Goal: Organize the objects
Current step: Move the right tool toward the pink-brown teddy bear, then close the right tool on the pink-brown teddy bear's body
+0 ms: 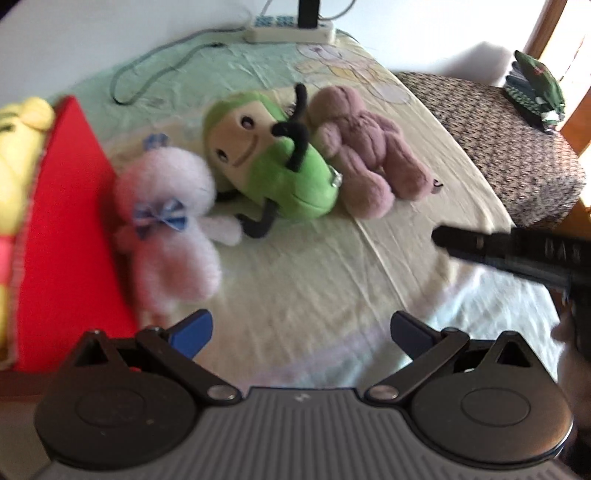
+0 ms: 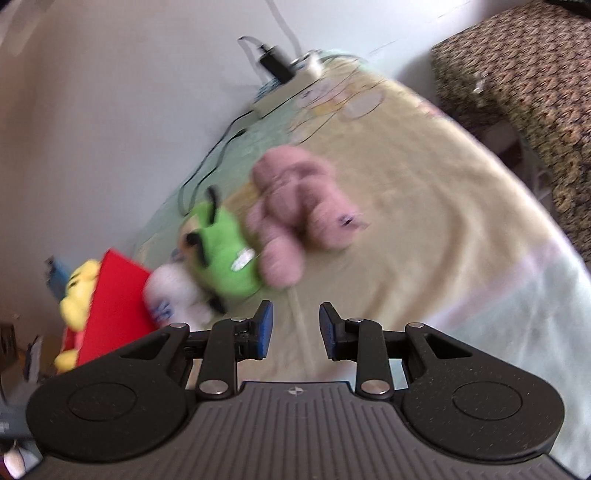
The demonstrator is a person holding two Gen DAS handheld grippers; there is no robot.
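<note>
Three plush toys lie in a row on the bed: a white one with a blue bow, a green one with black limbs and a pink-brown one. They also show in the right wrist view: the white plush, the green plush, the pink-brown plush. A red box holding a yellow plush stands left of them. My left gripper is wide open and empty, short of the toys. My right gripper is partly open and empty, over the sheet.
The right gripper's black finger reaches in from the right of the left wrist view. A power strip with cables lies at the bed's far edge by the wall. A patterned stool with folded cloth stands right of the bed.
</note>
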